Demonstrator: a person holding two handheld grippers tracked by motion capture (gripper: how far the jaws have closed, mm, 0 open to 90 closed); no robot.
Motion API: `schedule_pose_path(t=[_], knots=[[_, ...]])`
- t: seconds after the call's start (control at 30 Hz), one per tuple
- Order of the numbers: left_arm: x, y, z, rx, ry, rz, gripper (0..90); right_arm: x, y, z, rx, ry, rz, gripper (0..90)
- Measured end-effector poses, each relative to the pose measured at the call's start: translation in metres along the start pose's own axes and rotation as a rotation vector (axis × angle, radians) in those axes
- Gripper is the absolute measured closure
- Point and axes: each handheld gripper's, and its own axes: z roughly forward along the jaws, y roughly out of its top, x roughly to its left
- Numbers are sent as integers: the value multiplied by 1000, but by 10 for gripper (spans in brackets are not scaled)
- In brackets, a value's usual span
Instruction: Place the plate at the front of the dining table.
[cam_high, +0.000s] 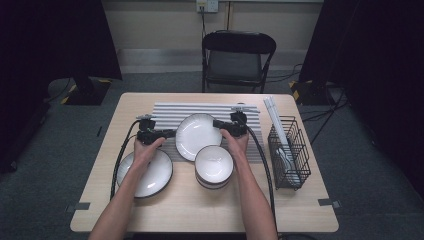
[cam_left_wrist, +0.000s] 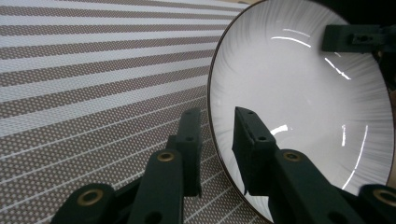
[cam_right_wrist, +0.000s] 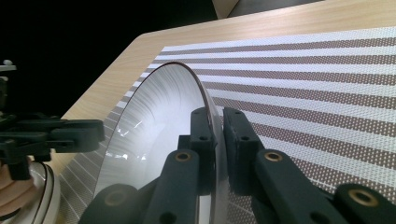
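A white plate with a dark rim (cam_high: 196, 134) is over the striped mat (cam_high: 200, 109) in the middle of the table, between my two grippers. My right gripper (cam_high: 218, 124) is shut on the plate's right rim; the right gripper view shows its jaws (cam_right_wrist: 215, 113) pinching the edge of the plate (cam_right_wrist: 154, 116), which is tilted up off the mat. My left gripper (cam_high: 170, 134) is at the plate's left rim. Its jaws (cam_left_wrist: 217, 112) stand apart, one over the plate's (cam_left_wrist: 303, 107) face and one outside, with the rim between them.
A second plate (cam_high: 147, 172) lies at the front left under my left forearm. A stack of white bowls (cam_high: 214, 165) stands in front of the mat. A black wire basket (cam_high: 289, 150) with utensils is at the right edge. A folding chair (cam_high: 236, 60) stands behind the table.
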Motion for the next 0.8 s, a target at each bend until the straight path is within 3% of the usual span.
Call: schedule_pose_path(t=[0.1,0.27,0.37,0.8], knots=[[-1,1,-4,-3,1,10,720,-1,1,4,-10,2,17,834],[-4,3,-10,-11,-8,20,717,4,10,9,-8,5,-3,830],[-4,4,-13,-14,-15,17,713,2,14,13,-24,16,17,834],[-9,6,-27,-23,-11,46,676,-8,13,20,-32,-33,54,833]])
